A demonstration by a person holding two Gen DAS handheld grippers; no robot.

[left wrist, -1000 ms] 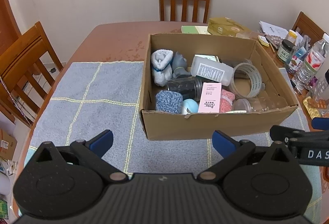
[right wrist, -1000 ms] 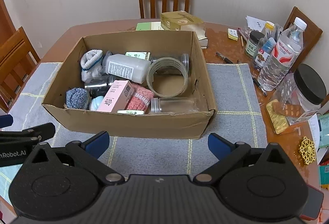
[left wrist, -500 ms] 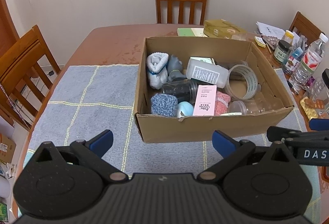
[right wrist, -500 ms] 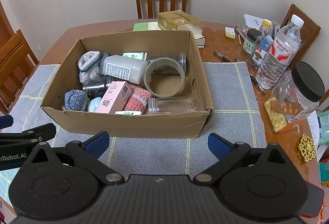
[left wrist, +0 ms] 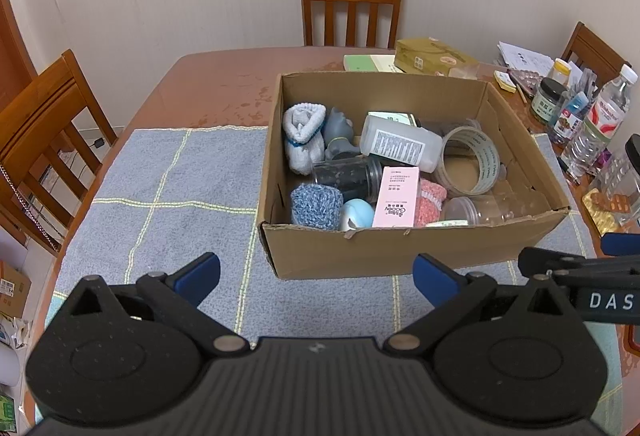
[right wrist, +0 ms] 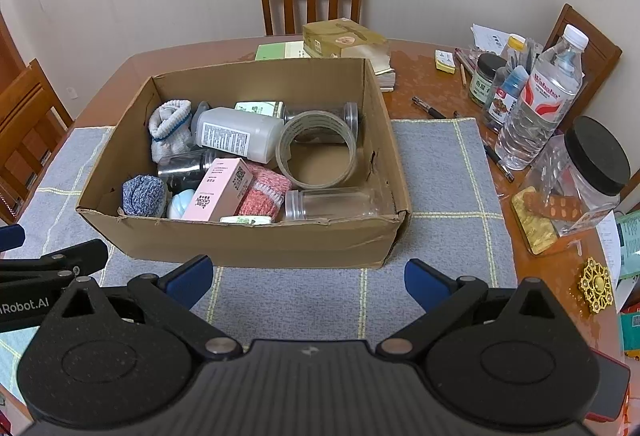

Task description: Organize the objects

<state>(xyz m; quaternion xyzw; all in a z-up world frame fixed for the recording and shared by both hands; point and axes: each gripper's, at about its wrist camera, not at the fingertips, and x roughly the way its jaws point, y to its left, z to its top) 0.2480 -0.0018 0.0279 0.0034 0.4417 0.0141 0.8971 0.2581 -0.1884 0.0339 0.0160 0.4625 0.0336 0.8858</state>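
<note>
Hovering side by side over the grey cloth (left wrist: 168,196), the left hand-held gripper (left wrist: 316,272) and the right hand-held gripper (right wrist: 308,272) both have their blue fingers spread wide with nothing between them. Just beyond them one cardboard box (right wrist: 240,240) sits on the cloth on the brown tabletop (left wrist: 224,84).

Inside the box lie:
- one white sock roll (left wrist: 302,136) at the far left
- one blue knitted roll (left wrist: 316,200) at the near left
- one pink knitted roll (right wrist: 262,194) near the front wall
- one pink carton (left wrist: 396,202) leaning between the two knitted rolls
- one pale blue ball (left wrist: 358,212) beside the blue roll
- one white bottle (right wrist: 240,134) lying on its side
- one dark jar (left wrist: 348,178) beneath the bottle
- one tape roll (right wrist: 318,148) propped on edge
- one clear jar (right wrist: 332,202) lying by the near right corner

To the right of the box, on bare tabletop, stand one water bottle (right wrist: 540,100) and one black-lidded clear jar (right wrist: 584,172), with smaller jars and papers behind them. Three wooden chairs surround the table: one (left wrist: 352,8) at the far side, one (left wrist: 44,132) to the left and one (right wrist: 580,40) to the right.
</note>
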